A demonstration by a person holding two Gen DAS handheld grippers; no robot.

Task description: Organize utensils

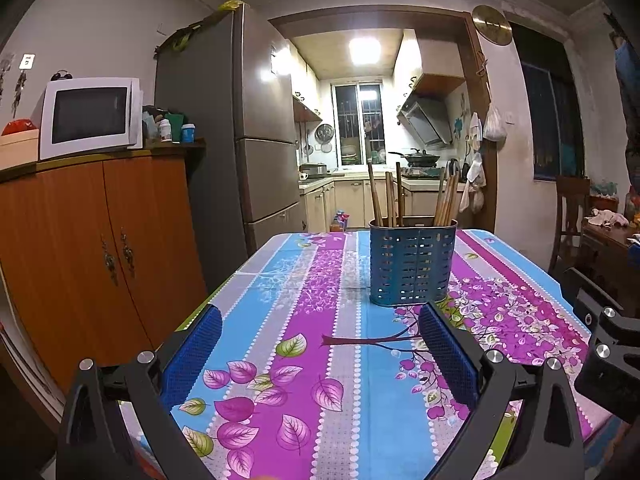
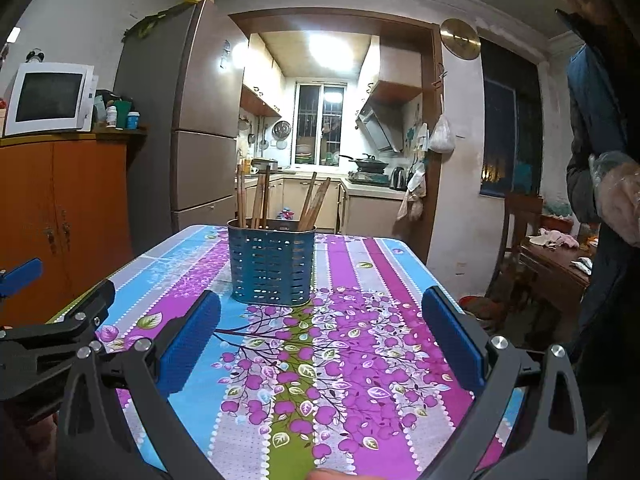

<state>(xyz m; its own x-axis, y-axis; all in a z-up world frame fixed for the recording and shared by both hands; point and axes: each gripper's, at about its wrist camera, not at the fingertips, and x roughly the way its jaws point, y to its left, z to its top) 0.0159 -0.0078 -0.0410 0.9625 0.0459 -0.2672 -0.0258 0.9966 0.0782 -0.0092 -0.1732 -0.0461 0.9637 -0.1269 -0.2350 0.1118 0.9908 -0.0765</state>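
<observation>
Kitchen cabinets and a lit window stood beyond the doorway behind the desk, which carried a floral striped cloth. On it, toward the far edge and roughly midway between the side edges, stood the blue perforated holder. It held wooden chopsticks upright in two loose groups, one leaning left, one leaning right; whether a divider separated them could not be told. No loose utensil was visible on the cloth.

The left gripper and right gripper both hovered over the near edge, fingers spread wide and holding nothing. The holder lay well ahead of both.

Judged procedure: approach from above the rim, close the fingers on one chopstick group near the upper ends, and lift vertically. The free gripper would do well to brace the holder's wall, as the container looked light and liable to tip or slide on the smooth cloth.
</observation>
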